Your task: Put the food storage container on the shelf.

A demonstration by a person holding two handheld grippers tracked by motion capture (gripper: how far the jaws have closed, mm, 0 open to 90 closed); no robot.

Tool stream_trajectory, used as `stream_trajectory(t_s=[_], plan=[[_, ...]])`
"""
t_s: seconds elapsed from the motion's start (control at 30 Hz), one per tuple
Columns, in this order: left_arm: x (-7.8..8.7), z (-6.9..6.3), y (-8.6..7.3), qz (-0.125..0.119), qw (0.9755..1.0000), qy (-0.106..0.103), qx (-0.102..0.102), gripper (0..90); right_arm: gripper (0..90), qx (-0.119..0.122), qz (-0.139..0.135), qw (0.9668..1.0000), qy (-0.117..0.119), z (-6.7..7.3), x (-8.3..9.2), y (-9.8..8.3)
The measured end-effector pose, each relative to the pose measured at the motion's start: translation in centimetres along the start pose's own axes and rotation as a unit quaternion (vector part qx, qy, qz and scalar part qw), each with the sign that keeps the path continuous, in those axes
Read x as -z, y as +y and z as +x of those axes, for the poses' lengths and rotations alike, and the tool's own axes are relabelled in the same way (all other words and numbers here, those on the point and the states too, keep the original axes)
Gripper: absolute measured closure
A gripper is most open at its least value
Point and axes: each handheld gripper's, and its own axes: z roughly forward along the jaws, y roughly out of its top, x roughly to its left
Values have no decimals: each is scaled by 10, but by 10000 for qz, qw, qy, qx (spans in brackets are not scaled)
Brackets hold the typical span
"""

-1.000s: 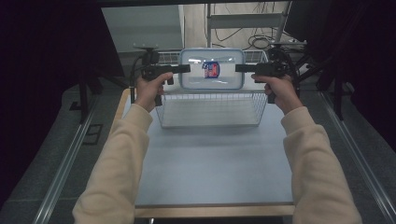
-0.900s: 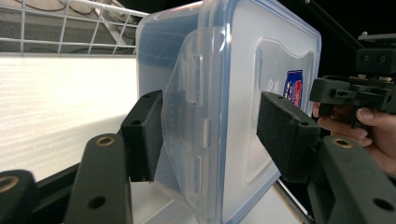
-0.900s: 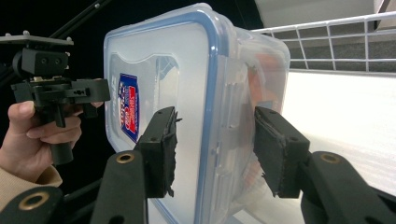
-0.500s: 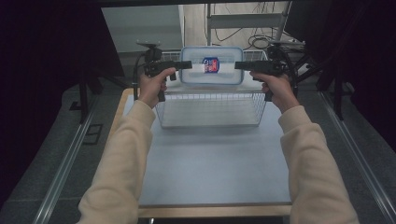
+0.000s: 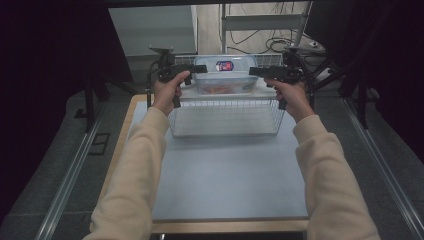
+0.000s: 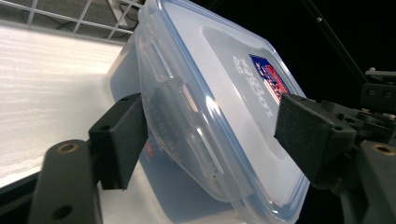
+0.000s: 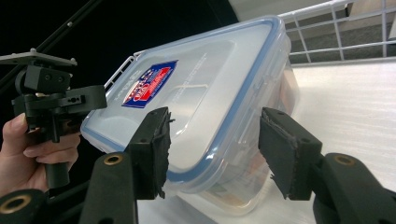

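— From above, how are the arms set?

— Both stretched forward, sleeves nearly parallel, each hand gripping its tool level. The left gripper (image 5: 202, 68) and right gripper (image 5: 252, 71) point inward at each other, with one clear lidded container (image 5: 225, 75) between their tips, past the far rim of the single wire basket (image 5: 226, 118). Its long axis runs from one gripper across to the other.

— And the left gripper view?

— Jaws spread and just been widening; the container's end latch sits between the pads (image 6: 122, 135), and I can't tell whether the near one still touches it. The label (image 6: 269, 76) faces away to the side.

— The right gripper view?

— Jaws also parted, just been opening, straddling the container's corner (image 7: 224, 135) without pressing. Beyond it, the other hand (image 7: 39, 149) holds its gripper.
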Motion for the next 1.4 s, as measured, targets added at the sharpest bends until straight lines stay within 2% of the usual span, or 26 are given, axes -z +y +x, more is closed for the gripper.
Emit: stream_trajectory(t_s=[0.23, 0.37, 0.47, 0.6, 0.67, 0.77, 0.87, 0.93, 1.03, 1.13, 1.23, 1.4], plan=[[-5, -10, -3, -24, 9992, 270, -281, 168, 391, 155, -200, 9997, -61, 5, 1, -4], [-5, -11, -3, -23, 9991, 292, -317, 146, 350, 406, -284, 9986, -174, 9, 6, -5], [-8, -14, -3, 13, 9986, 356, -397, 103, 341, 400, -327, 9985, -203, 8, 9, -4], [-10, -10, -3, 157, 9991, 294, -268, 54, 341, 476, -333, 9981, -223, 7, 10, -6], [-9, -8, -3, 134, 9992, 301, -206, 45, 340, 493, -359, 9979, -206, 7, 10, -9], [-7, -8, -2, 122, 9990, 368, -223, 40, 326, 469, -284, 9983, -207, 5, 9, -9], [-1, -9, -1, 74, 9989, 390, -235, 39, 324, 472, -295, 9983, -197, 5, 11, -10], [4, -11, -1, 72, 9983, 482, -323, 39, 321, 512, -289, 9981, -187, 7, 12, -10], [12, -13, -4, -8, 9987, 400, -325, 40, 313, 576, -287, 9977, -207, 9, 16, -10], [22, -19, -9, 6, 9978, 434, -497, 41, 306, 631, -296, 9974, -178, 12, 21, -11], [35, -23, -20, -73, 9974, 401, -600, 45, 292, 765, -286, 9965, -175, 16, 29, -15], [53, -28, -44, -104, 9962, 298, -809, 53, 273, 842, -227, 9960, -182, 18, 44, -25]])
